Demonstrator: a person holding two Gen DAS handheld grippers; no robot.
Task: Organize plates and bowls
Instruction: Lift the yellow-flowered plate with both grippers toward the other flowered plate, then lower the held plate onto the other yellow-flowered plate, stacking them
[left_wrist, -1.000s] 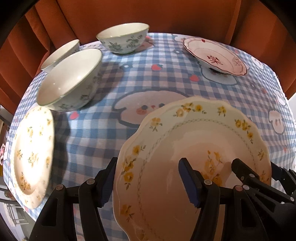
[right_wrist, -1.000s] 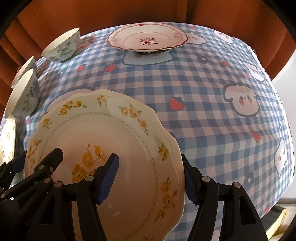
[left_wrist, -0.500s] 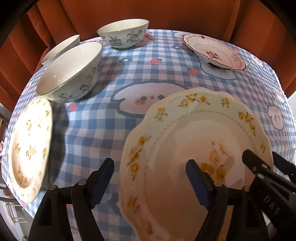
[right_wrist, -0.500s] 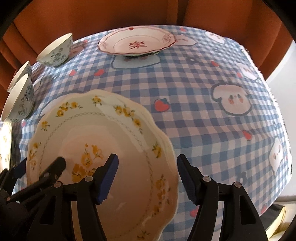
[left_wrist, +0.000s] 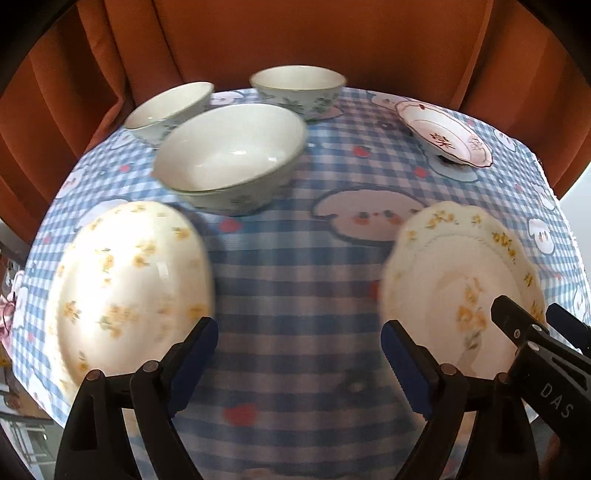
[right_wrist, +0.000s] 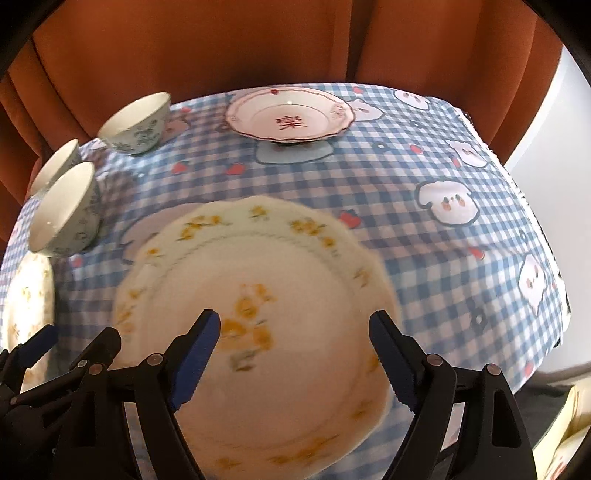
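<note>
**Grippers free, jaws widening above two yellow-flowered plates**

Left gripper (left_wrist: 299, 360): jaws opening, nothing between the blue pads, only checked tablecloth (left_wrist: 295, 280) beneath. Right gripper (right_wrist: 293, 354): jaws likewise opening, poised above the yellow-flowered plate (right_wrist: 258, 314), pads clear of it, nothing gripped.

Handling, as a judgement: glazed ceramic throughout, so stiff, fairly heavy for its thinness, slick under rubber pads and quick to chip if knocked on another rim. Best taken at the rim, one pad above and one below, on a flat stretch of the scalloped edge rather than a crest; bowls by the wall just under the lip.

Looks and places: cream plate with scalloped edge, dotted inner ring and yellow sprays, filling the lower centre of the right wrist view. A matching second plate (left_wrist: 125, 291) at lower left of the left wrist view, blurred. Large white bowl (left_wrist: 229, 158) with green floral outside at upper centre of that view, two smaller bowls (left_wrist: 170, 107) (left_wrist: 299, 86) beyond it near the orange curtain (left_wrist: 295, 37). Red-patterned footed dish (right_wrist: 290, 112) at top centre of the right wrist view, well apart from the rest.
</note>
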